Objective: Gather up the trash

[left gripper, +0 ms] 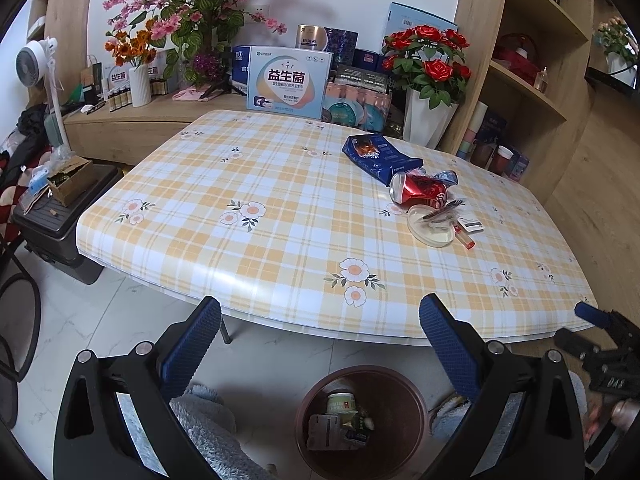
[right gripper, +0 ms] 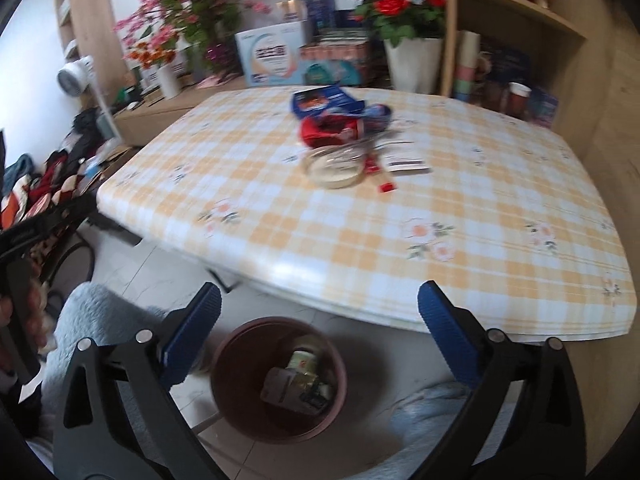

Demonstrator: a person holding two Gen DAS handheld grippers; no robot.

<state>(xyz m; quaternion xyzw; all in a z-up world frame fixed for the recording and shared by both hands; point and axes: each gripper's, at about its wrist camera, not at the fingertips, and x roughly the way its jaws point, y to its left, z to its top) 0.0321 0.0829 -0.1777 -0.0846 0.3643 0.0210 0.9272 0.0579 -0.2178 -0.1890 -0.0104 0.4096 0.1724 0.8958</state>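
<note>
Red crushed can [left gripper: 418, 192], one; blue packet [left gripper: 378, 156], one; brown bin [left gripper: 362, 420], one; both jaws released.

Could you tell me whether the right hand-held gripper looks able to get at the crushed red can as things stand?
Probably yes: the right hand-held gripper is open and empty, and the tablecloth between it and the crushed red can is bare, though a clear lid lies against the can's near side.

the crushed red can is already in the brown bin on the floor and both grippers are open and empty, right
Not quite: the crushed red can is not in the brown bin; it lies on the checked table beside the blue packet, as the left wrist view shows. The left gripper and right gripper are open and empty.
</note>
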